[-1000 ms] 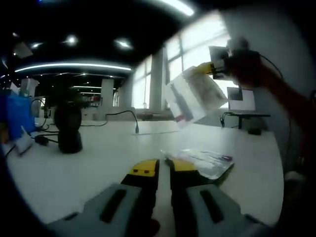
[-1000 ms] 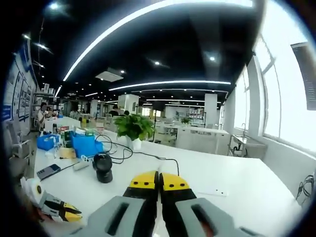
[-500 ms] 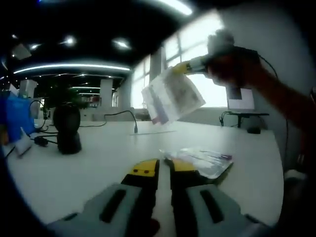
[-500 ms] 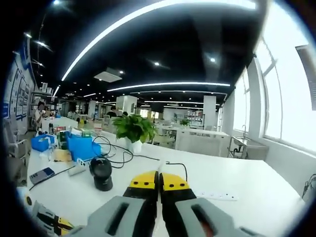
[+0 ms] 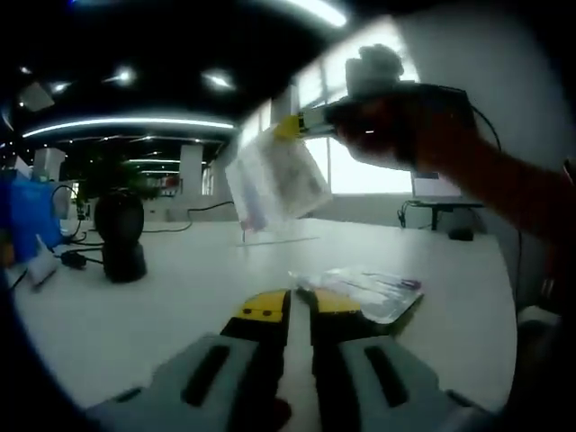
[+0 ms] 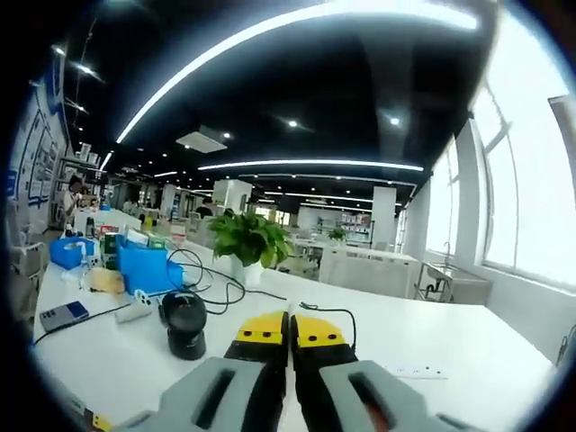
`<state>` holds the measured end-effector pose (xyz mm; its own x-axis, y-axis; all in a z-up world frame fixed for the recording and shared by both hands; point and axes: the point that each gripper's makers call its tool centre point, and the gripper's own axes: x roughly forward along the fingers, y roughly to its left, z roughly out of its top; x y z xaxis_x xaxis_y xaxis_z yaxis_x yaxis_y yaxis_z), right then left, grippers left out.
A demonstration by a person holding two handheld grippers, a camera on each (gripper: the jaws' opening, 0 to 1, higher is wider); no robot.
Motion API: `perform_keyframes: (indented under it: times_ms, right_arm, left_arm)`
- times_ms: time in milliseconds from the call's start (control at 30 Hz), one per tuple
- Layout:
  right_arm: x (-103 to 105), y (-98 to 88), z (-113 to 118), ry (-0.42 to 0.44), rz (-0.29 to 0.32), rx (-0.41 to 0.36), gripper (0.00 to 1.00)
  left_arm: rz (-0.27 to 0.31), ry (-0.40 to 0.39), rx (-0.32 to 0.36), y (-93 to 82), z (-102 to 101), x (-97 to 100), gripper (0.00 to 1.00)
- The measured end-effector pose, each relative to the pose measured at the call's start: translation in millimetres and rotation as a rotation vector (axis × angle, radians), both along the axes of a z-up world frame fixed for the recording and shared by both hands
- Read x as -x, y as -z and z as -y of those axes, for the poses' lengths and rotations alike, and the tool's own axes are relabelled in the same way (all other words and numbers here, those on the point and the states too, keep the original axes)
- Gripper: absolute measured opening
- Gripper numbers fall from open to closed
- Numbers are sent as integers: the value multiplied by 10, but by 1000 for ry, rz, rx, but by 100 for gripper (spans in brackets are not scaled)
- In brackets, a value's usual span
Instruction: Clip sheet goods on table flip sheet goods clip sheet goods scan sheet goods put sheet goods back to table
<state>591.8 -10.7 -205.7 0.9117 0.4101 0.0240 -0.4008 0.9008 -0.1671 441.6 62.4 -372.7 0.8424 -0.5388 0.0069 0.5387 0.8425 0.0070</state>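
A sheet pack is held in the air, pinched by the right gripper; its print is blurred; the left gripper is pressed together by another pack on the table.

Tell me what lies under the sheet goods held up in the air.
Below the raised sheet goods, clamped by the right gripper, is bare white table. More packets lie nearby, not beneath.

Left gripper with grey moulded jaws, dark recessed slots, yellow tips, right gripper of matching grey jaws, dark slots, yellow tips, seen also from the side with black body, thin dark cable trailing behind
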Motion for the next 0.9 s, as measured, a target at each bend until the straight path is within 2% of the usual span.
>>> perform_keyframes:
  times_ms: [133, 367, 500, 667, 767, 900]
  right_arm:
    - [-34, -45, -70, 7, 20, -24, 0]
    - [-93, -120, -229, 9, 59, 7, 0]
    - [-134, -89, -354, 2, 67, 9, 0]
    - [-233, 50, -506, 10, 54, 1, 0]
    - [-275, 103, -571, 20, 78, 15, 0]
    - [-351, 190, -639, 39, 74, 5, 0]
  left_arm:
    - [-1, -3, 2, 2, -7, -12, 3]
    - [-2, -7, 2, 2, -8, -15, 3]
    - [-4, -10, 4, 3, -12, -19, 3]
    - [-4, -8, 8, 3, -22, -35, 3]
    - [-5, -9, 11, 3, -31, -40, 3]
    - [-6, -8, 15, 3, -35, -44, 3]
